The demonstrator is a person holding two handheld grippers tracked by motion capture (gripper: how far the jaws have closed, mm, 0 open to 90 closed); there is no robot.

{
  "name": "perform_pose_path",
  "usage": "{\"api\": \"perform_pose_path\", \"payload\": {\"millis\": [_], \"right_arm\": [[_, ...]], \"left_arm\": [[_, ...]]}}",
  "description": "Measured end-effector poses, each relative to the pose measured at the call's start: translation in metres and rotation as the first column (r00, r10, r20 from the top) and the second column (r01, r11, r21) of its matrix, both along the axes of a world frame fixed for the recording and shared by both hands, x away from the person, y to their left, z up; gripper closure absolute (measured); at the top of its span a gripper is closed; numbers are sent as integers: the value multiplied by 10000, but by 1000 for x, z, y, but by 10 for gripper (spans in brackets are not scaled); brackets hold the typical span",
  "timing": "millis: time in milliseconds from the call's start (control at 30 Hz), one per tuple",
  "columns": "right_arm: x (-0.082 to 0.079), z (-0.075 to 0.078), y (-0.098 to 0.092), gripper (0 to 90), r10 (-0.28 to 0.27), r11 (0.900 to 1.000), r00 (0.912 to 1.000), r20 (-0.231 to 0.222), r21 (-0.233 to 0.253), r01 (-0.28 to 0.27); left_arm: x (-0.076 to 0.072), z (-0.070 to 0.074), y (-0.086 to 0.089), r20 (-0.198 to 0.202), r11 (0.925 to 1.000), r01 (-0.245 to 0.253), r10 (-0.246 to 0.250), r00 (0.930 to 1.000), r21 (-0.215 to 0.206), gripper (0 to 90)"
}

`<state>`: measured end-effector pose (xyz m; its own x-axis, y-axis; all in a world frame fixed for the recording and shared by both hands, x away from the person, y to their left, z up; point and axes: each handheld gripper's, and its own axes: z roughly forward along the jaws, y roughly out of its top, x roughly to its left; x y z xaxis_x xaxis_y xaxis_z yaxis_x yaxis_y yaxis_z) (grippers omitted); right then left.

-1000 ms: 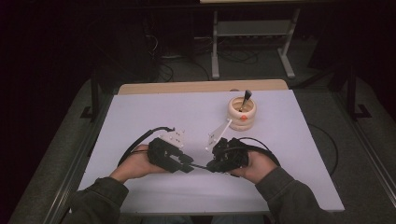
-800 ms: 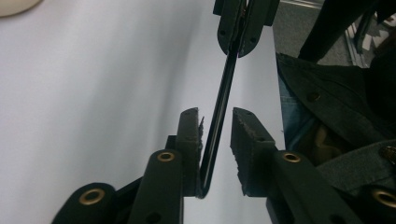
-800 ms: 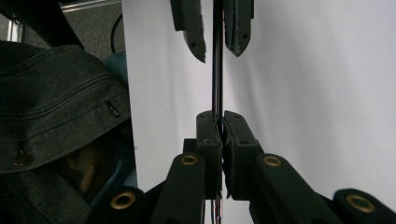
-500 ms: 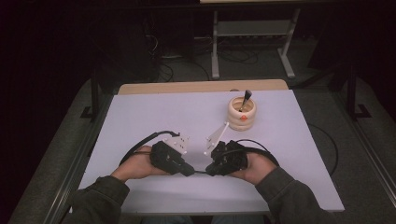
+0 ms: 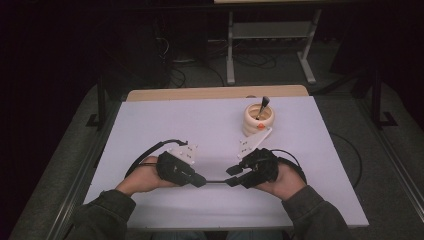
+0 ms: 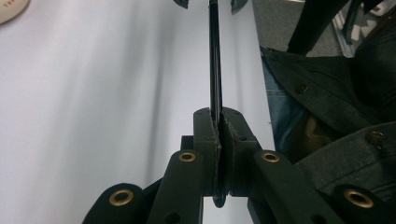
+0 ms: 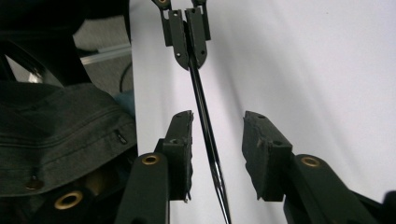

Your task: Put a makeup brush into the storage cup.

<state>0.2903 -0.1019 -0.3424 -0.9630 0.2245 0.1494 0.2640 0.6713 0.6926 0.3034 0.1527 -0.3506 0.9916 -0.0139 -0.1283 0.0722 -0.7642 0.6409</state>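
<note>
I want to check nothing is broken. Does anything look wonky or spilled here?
Nothing looks spilled or broken. The left gripper is clamped on a thin black rod, which passes between the open jaws of the right gripper. The ribbed cup stands upright with a dark stick leaning in it.

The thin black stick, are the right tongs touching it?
Apart. The right gripper view shows the thin black stick running between the open right tongs, with white table visible on both sides of it.
</note>
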Motion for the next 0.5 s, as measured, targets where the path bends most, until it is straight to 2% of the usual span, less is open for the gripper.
{"api": "perform_pose_path", "payload": {"millis": [67, 300, 400, 500], "right_arm": [[1, -3, -3, 628, 132, 9998, 9998, 134, -120, -131], [3, -9, 2, 732, 821, 9953, 9966, -98, -511, -825], [4, -10, 4, 810, 1070, 9924, 9940, -207, -583, -1080], [4, -10, 6, 840, 1313, 9891, 9908, -343, -632, -1332]], "left_arm": [[0, 0, 0, -58, 10000, 23, -23, 10000, 11, 854], [-1, 0, -1, -67, 9997, 235, -235, 9997, -2, 854], [0, 0, 0, -123, 9998, 187, -188, 9997, -43, 854], [0, 0, -1, -129, 9996, 268, -268, 9996, 35, 852]]}}
